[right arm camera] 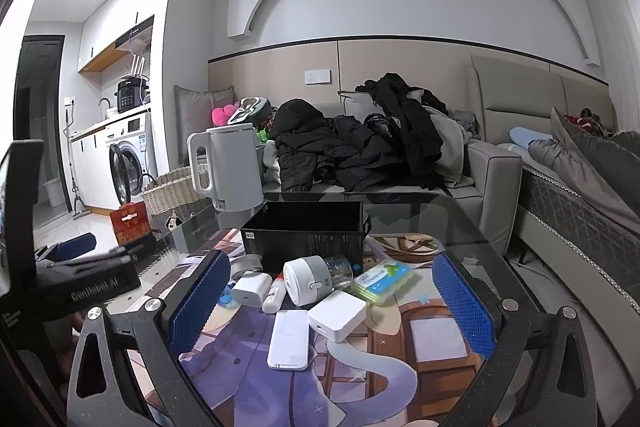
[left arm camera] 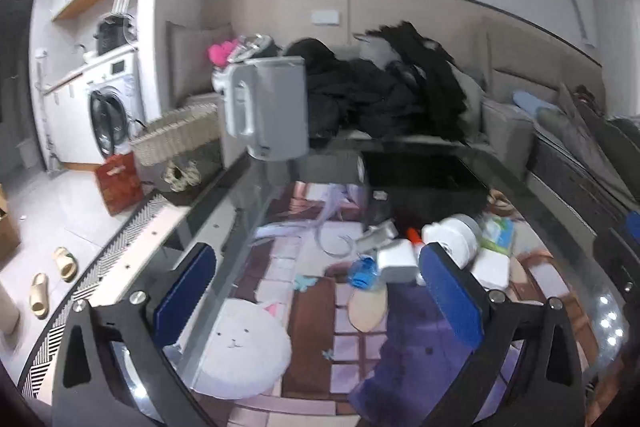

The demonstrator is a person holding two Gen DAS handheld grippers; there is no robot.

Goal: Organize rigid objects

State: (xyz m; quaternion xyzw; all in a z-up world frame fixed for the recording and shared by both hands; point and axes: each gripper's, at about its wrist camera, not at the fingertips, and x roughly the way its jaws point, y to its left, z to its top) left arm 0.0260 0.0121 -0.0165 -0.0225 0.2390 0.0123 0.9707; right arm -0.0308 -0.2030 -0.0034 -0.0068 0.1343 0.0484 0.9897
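— What's over on the left side?

— The white kettle (right arm camera: 226, 167) stands upright at the far left corner of the glass table (right arm camera: 448, 223), handle turned left. Just right of it, a bit nearer, sits the black box (right arm camera: 306, 233), open at the top.

— And the small stuff?

— Heaped in front of the box. From the left: a white charger (right arm camera: 251, 287), a little white tube (right arm camera: 273, 294), a round white-and-grey device (right arm camera: 306, 281) lying on its side, then a green-lidded case (right arm camera: 383, 281) on the right. Nearer, a flat white power bank (right arm camera: 289, 339) lies beside a white square adapter (right arm camera: 337, 315), the two touching.

— The tongs?

— The left gripper (left arm camera: 316, 291) hangs above the table's left part, its blue pads spread wide, nothing between them. The right gripper (right arm camera: 334, 311) is spread wide too, framing the pile without touching any of it.
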